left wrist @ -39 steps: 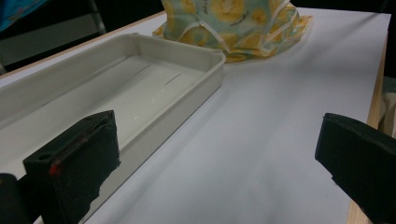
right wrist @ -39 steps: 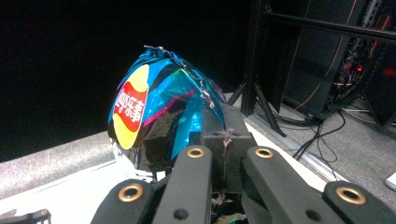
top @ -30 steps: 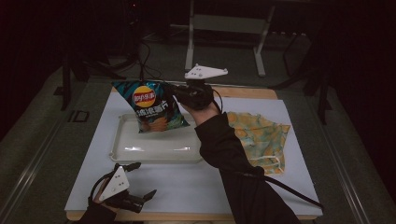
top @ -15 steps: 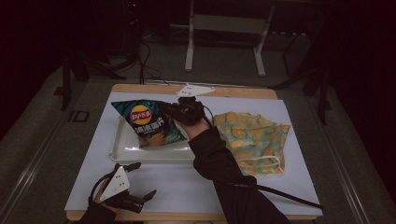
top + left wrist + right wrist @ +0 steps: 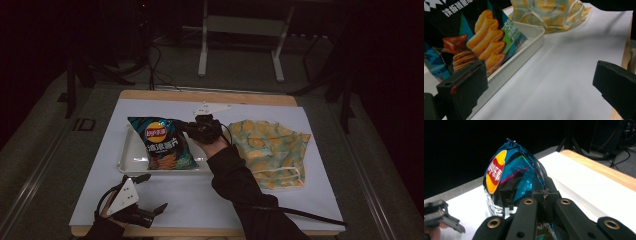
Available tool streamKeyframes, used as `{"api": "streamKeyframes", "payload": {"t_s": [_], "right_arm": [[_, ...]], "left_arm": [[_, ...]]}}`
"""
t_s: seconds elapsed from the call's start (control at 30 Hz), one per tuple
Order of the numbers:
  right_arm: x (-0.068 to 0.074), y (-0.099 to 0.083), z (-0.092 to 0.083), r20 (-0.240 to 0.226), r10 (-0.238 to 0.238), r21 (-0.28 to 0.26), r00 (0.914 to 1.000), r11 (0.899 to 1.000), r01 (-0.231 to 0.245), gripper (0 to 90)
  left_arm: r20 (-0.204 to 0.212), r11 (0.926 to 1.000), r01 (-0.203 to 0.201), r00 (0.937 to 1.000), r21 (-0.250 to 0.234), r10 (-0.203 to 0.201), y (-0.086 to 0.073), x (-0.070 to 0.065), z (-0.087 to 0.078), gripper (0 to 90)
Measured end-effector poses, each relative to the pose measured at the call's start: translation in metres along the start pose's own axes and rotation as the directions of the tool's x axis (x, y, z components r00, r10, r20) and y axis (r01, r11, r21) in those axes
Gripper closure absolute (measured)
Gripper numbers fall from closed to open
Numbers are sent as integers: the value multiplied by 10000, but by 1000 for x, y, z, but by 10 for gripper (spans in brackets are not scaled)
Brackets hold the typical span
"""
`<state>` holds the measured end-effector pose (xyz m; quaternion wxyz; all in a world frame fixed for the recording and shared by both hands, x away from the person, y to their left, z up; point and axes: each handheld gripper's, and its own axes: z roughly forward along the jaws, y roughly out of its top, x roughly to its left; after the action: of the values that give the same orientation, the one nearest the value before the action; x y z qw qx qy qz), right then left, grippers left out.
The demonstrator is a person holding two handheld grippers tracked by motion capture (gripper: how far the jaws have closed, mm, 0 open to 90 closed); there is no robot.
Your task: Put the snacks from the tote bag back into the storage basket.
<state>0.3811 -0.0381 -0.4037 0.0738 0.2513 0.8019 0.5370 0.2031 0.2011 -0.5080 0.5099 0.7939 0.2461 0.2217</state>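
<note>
A blue crisp bag (image 5: 162, 144) with a red and yellow logo lies in the white tray (image 5: 129, 156) on the white board. My right gripper (image 5: 189, 128) is shut on the bag's upper right edge, its hand reaching over the tray's right end. In the right gripper view the black jaws pinch the crimped seam of the bag (image 5: 509, 177) at my right gripper (image 5: 545, 193). My left gripper (image 5: 156, 191) rests open near the board's front left corner. In its own view my left gripper (image 5: 539, 83) has its jaws wide apart with nothing between them, facing the bag (image 5: 481, 37) and tray (image 5: 526, 48).
A yellow and green patterned cloth (image 5: 270, 150) lies to the right of the tray, also seen as the cloth (image 5: 549, 11) beyond the tray. The wooden table edge (image 5: 210, 95) runs along the back. A cable (image 5: 300, 215) trails from the right arm across the front right.
My right gripper has come down and brought the bag from upright above the tray to lying flat in it. The left gripper has stayed where it was.
</note>
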Motion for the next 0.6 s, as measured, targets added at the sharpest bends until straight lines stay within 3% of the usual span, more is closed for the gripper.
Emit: {"api": "streamKeyframes", "payload": {"t_s": [0.27, 0.6], "right_arm": [[-21, -12, -4, 423, 213, 490, 9989, 9985, -233, 900], [-42, -20, 13, 890, 661, 1118, 9938, 9908, -759, 900]], "left_arm": [[-20, 10000, -19, 10000, 27, 19, 0, 0, 1, 3], [60, 10000, -60, 10000, 59, 60, 0, 0, 2, 3]]}}
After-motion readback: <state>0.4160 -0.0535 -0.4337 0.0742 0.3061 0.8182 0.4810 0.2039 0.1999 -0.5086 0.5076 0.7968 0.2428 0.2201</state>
